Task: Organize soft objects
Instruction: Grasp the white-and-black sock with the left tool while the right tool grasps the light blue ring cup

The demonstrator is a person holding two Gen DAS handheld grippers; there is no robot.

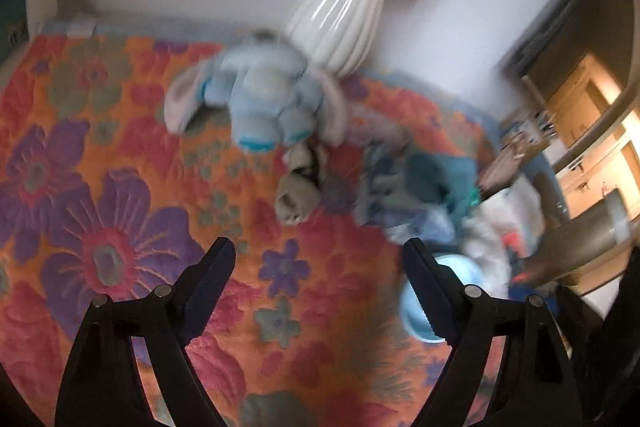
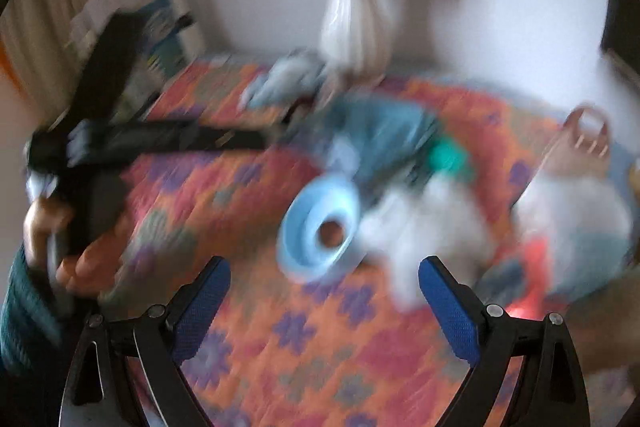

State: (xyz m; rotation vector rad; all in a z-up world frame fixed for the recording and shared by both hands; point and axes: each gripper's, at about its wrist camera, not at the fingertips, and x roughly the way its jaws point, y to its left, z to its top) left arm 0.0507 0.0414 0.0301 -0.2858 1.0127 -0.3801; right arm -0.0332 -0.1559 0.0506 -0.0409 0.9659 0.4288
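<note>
**Both tongs spread and empty, soft things not yet sorted**

Your left gripper [image 1: 320,259] is hanging over the flowered quilt [image 1: 120,147] with its jaws spread wide and nothing between them. Your right gripper [image 2: 324,279] is doing the same in its own view, blue pads apart, gripping nothing. In the right wrist view your left hand [image 2: 76,259] is showing at the left edge, wrapped around its tool.

Just beyond the right gripper, the light blue ring [image 2: 320,227] is lying on the quilt, touching the white fluffy toy [image 2: 424,227] at its right. Past them, the teal cloth pile [image 1: 416,187] is sitting bunched toward the right, with a small green thing [image 2: 448,155] at its edge; the blur is keeping you from telling what that is. A small grey plush [image 1: 298,187] is lying left of the pile, and at the far edge the blue plush animal [image 1: 260,95] is resting against the foot of the white vase [image 1: 344,11].

You are looking at an early stage, as I judge it: the soft things are lying scattered and no tidy group is showing yet. All of the gathering is left to do.

Counting what is showing: one ring, one white toy, one grey plush, one blue plush, one cloth pile, one vase. At the far right more white and red items are blurring together, and I cannot count them.
</note>
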